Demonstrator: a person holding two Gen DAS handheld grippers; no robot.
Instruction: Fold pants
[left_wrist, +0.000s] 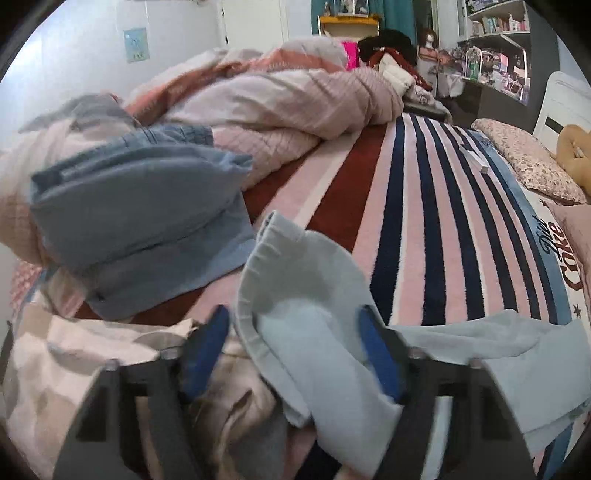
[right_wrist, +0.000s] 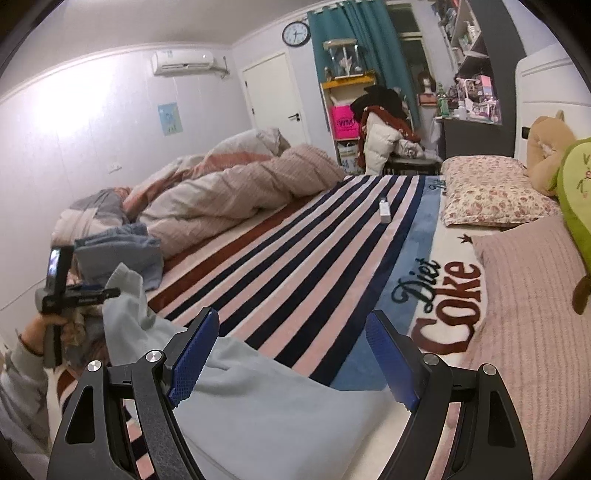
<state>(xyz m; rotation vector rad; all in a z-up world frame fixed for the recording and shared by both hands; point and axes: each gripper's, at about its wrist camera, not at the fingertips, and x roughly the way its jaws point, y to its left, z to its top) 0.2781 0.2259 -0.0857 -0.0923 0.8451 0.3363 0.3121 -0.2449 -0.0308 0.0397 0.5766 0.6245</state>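
The soft pale blue pants (right_wrist: 258, 398) lie on the bed, on top of the fuzzy blanket with pink, navy and red stripes (right_wrist: 295, 266). They are stretched out long, from one hand to the other.

The left gripper (left_wrist: 295, 354) has its two blue fingers (left_wrist: 207, 343) apart. One end of the pants, the end with a sewn hem, sits bunched up between them and pokes up past the tips. The cloth lies against the finger on the right, but the other finger is not touching it. So the fingers are not clenched on the pants; they look let go.

The right gripper (right_wrist: 291, 354) is wide open too. The pants lie flat under and between its fingers, and they hold nothing. From these fingers the cloth runs away to the left, toward the left gripper.

A folded pile of darker blue cloth (left_wrist: 140, 206) sits past the left fingers, up and to the left, next to a rumpled pink quilt (left_wrist: 288, 103).

I think each hand is close to its own end of the pants. The left hand is nearer the hem end, so it looks ready to pinch that end.
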